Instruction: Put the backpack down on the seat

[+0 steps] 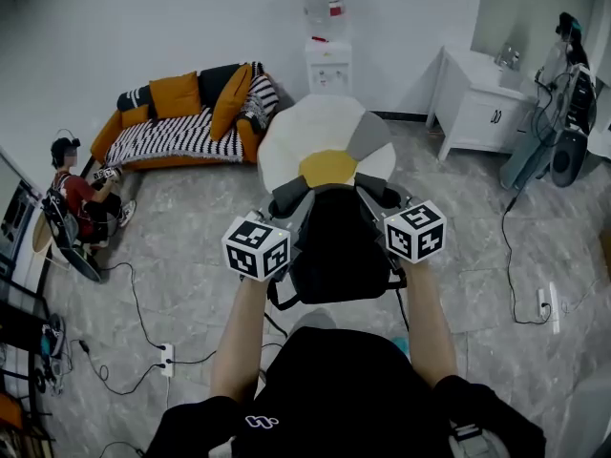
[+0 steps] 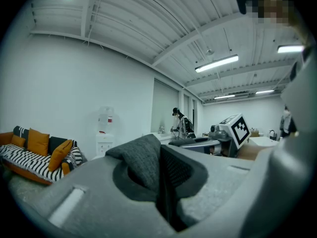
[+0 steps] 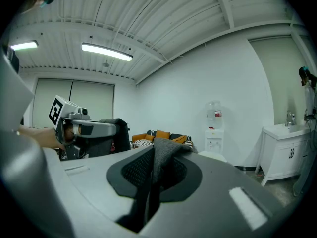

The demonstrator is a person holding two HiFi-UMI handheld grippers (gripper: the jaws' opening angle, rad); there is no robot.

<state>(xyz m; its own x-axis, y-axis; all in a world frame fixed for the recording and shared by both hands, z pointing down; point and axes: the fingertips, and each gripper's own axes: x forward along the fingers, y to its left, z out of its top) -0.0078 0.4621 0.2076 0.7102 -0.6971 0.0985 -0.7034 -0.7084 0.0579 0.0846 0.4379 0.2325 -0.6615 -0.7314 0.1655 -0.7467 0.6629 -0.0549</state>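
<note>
Head view, nearest first: the person's black shirt (image 1: 334,389) fills the bottom edge, and two bare forearms reach forward from it, each carrying a gripper with a marker cube. The left gripper (image 1: 289,201) has its jaws narrowed onto the left strap (image 2: 141,165), a fold of dark grey fabric pinched between the pads in the left gripper view. The right gripper (image 1: 380,197) is clamped in the same way on the right strap (image 3: 163,157), which rises as a grey ridge out of the slit between its jaws in the right gripper view. Both grippers point nearly level. The black backpack (image 1: 334,246) hangs between the two cubes, just beyond the person's chest, and its far end overlaps the near edge of the seat (image 1: 325,136), a rounded white, grey and yellow cushion standing on the grey tiled floor (image 1: 191,237). Whether the bag touches the cushion cannot be told. Black cables and a white power strip (image 1: 167,356) lie on the floor toward its left edge, where a person (image 1: 81,203) sits. Against the far wall stand an orange sofa (image 1: 181,122) with a striped throw, a water dispenser (image 1: 327,60) and, toward the right corner, a white cabinet (image 1: 477,98).
</note>
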